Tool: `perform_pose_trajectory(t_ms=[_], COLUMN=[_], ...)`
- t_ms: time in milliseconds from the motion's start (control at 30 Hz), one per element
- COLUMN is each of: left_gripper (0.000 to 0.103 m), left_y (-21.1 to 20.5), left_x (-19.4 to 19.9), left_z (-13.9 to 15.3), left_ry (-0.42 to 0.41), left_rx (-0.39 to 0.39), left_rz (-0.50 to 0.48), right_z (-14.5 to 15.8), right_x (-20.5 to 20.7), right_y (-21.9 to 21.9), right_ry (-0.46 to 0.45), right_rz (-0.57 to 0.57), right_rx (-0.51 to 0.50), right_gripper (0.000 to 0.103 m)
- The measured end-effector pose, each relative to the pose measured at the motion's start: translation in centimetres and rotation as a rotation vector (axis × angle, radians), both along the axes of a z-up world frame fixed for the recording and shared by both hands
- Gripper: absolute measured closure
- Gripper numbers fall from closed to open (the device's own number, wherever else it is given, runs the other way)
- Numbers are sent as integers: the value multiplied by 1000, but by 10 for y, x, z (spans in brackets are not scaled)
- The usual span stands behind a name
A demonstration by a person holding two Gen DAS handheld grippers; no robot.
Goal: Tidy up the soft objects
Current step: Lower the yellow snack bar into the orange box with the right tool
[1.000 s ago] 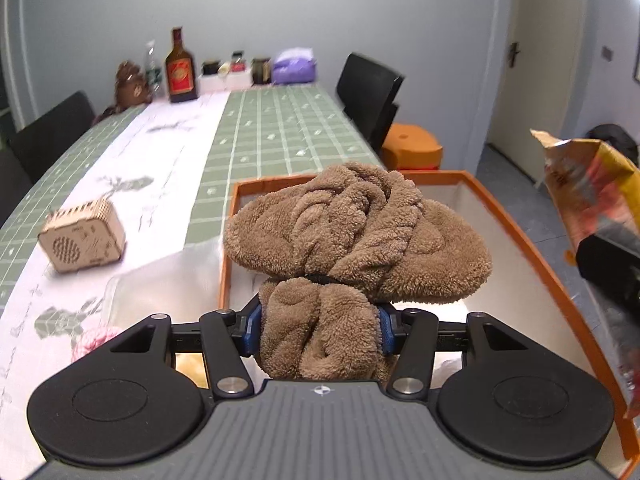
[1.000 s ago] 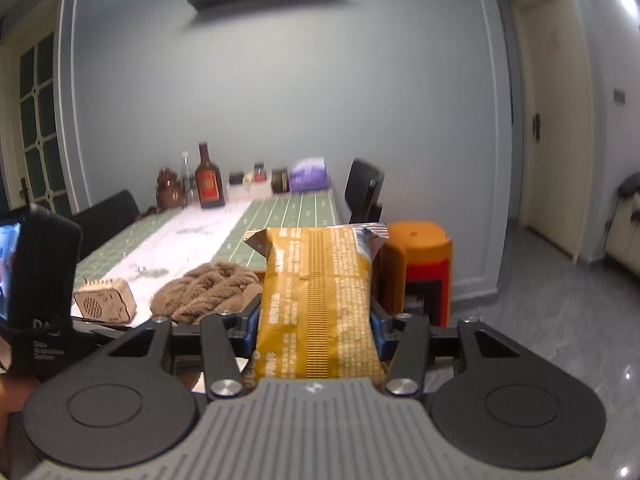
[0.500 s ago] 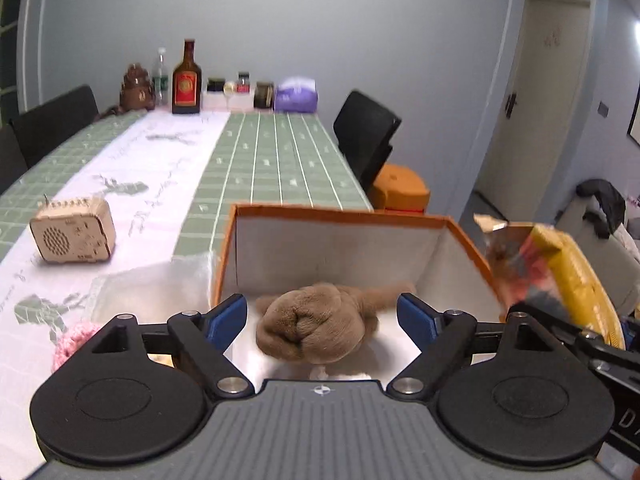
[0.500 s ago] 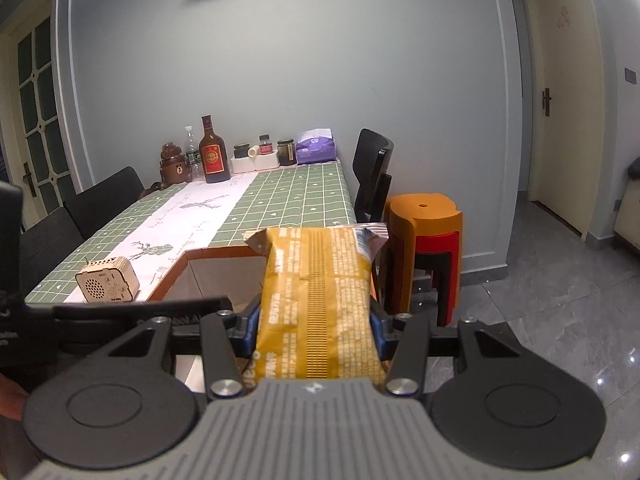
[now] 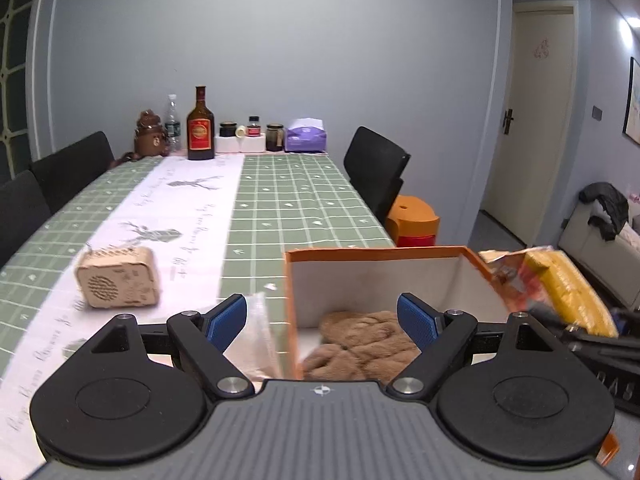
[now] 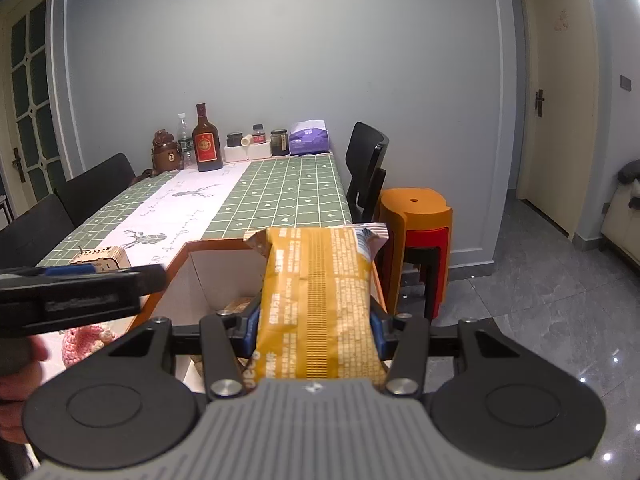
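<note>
- Stretching back to the grey wall, the long table point(image 5: 280, 200) wears a green checked cloth with a white runner down its middle; every place below is given from the box at its near end.
- The box point(image 5: 376, 276) has an orange rim and white inner walls, and it stands open at the table's near right corner.
- Beyond the box, off the table's right edge, a black chair point(image 6: 366, 168) stands with stacked orange and red stools point(image 6: 416, 220) just beside it.
- The brown towel point(image 5: 360, 344) lies bunched on the floor of the box, near its front wall, touching no fingers.
- The left gripper point(image 5: 322, 326) hangs above the box's near left corner with its blue pads spread wide and nothing between them; one pad is outside the left wall, the other over the towel.
- The right gripper point(image 6: 316, 328) is clamped on a yellow snack bag point(image 6: 316, 304), held upright at the box's right side with its crimped top above the rim.
- A clear plastic sheet point(image 5: 256, 336) lies just left of the box.
- A wooden speaker point(image 5: 116, 282) sits well left of the box, on the runner.
- A pink knitted thing point(image 6: 86, 344) lies by the box's near left side.
- Far beyond the box, a brown bottle point(image 5: 200, 128), jars and a purple tissue pack point(image 5: 306, 136) line the wall end.
</note>
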State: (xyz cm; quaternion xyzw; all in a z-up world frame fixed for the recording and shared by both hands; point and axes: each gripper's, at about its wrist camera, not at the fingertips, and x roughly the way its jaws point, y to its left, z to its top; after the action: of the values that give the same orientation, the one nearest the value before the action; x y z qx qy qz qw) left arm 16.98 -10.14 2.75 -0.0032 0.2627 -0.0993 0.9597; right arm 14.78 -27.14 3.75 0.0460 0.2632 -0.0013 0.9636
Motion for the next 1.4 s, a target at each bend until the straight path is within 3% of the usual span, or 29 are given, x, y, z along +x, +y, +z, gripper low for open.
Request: perform_pose_trajectory(t_ms=[133, 233, 367, 467, 567, 733, 1233, 1400], left_gripper=[3, 3, 4, 4, 4, 4, 4, 4], left_y=[21, 36, 55, 58, 55, 55, 65, 67], left_x=[-2, -2, 0, 2, 1, 5, 35, 35], left_z=[2, 0, -3, -8, -15, -24, -48, -46], left_ry=[-18, -13, -7, -7, -24, -19, 74, 69], left_rx=[6, 9, -27, -3, 76, 114, 96, 89], left_rz=[41, 59, 53, 45, 8, 8, 26, 36], right_z=[5, 6, 9, 9, 1, -25, -57, -54], right_x=[4, 13, 32, 46, 64, 93, 123, 126], right_y=[6, 16, 19, 24, 26, 24, 29, 29], right_ry=[-7, -11, 47, 72, 108, 200, 313, 283], right_rz=[-14, -30, -3, 9, 0, -29, 19, -8], right_rx=[-18, -116, -140, -199, -249, -311, -355, -383], right_gripper=[53, 53, 53, 53, 53, 53, 53, 36])
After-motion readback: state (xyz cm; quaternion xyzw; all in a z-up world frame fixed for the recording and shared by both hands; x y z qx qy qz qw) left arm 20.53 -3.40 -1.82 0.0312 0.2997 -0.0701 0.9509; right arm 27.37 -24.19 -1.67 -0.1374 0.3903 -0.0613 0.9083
